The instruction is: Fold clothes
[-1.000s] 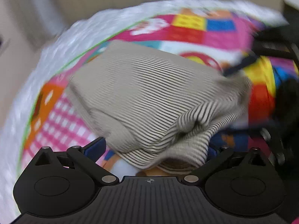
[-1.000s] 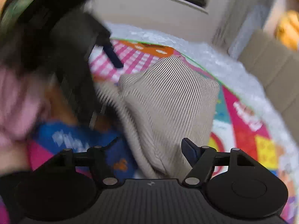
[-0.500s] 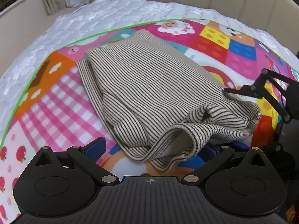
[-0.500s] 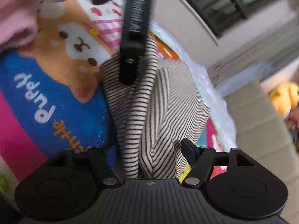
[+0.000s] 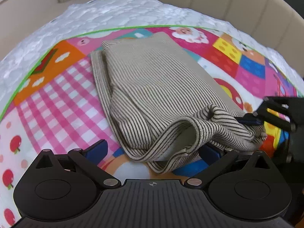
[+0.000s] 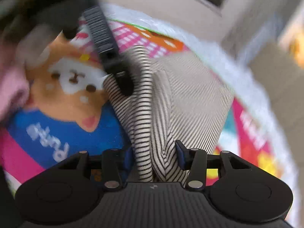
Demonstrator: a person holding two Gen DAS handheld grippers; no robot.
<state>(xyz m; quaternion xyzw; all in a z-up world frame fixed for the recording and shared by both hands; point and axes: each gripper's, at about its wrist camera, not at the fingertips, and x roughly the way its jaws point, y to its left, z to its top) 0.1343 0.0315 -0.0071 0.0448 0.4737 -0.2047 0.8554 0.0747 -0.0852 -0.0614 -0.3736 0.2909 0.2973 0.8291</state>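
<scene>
From the left wrist view, a folded striped garment (image 5: 157,95) in beige with thin dark lines lies on a bright cartoon-print play mat (image 5: 57,95), which covers a white quilted mattress (image 5: 114,9). A padded beige headboard (image 5: 209,3) curves behind. The near end of the garment bunches into a loose raised fold just ahead of the left gripper (image 5: 154,150), whose blue-padded fingers (image 5: 98,148) stand spread wide, one on either side of that fold and not closing on it. At the right edge, the right gripper (image 5: 250,121) reaches in, its blue tip pressed against the cloth's near right corner.

The right wrist view is blurred by motion. The striped garment (image 6: 180,98) runs away from the camera over the mat's dog picture (image 6: 72,83) and blue patch with white lettering. The right gripper (image 6: 153,154) has its fingers drawn close and pinches a bunched ridge of the striped fabric between them. The left gripper's black ribbed body (image 6: 106,45) crosses the upper left, its tip at the garment's edge. A pink sleeve (image 6: 11,91) shows at far left.
</scene>
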